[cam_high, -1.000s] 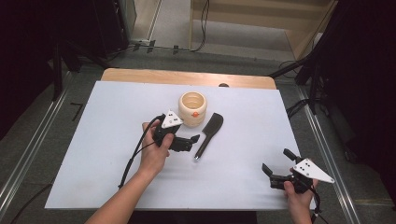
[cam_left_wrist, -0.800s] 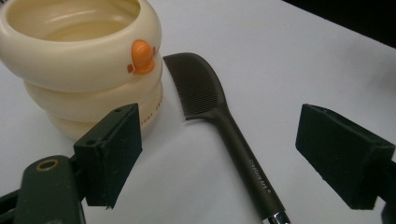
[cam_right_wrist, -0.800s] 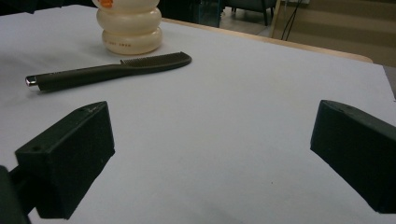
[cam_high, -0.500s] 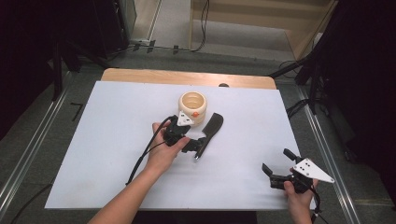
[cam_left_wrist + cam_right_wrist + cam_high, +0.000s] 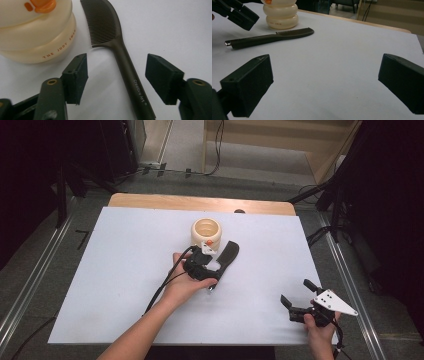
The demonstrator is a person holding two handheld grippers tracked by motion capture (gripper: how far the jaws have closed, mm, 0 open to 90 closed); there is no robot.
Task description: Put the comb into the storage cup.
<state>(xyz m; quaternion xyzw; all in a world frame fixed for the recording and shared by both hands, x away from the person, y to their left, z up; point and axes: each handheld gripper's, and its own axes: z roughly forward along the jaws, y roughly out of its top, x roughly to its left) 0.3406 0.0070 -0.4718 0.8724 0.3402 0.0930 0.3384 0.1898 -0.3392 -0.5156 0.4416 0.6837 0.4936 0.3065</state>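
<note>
- The comb [image 5: 125, 67] is dark brown-black plastic — fine teeth along one edge of a rounded head, a long slim handle with small pale lettering and a silvery tip [image 5: 228, 44].
- It lies flat on the white table [image 5: 125, 255], just beside the cream pot [image 5: 206, 231].
- The cream pot is ribbed, with an orange mark and printed lettering; its open top shows nothing inside.
- The left gripper [image 5: 117, 75] straddles the comb's handle, its jaws about half open and just been closing — pads clear of the handle on both sides.
- The right gripper [image 5: 296, 297] sits well apart near the table's near right corner, jaws spread wide and empty.
</note>
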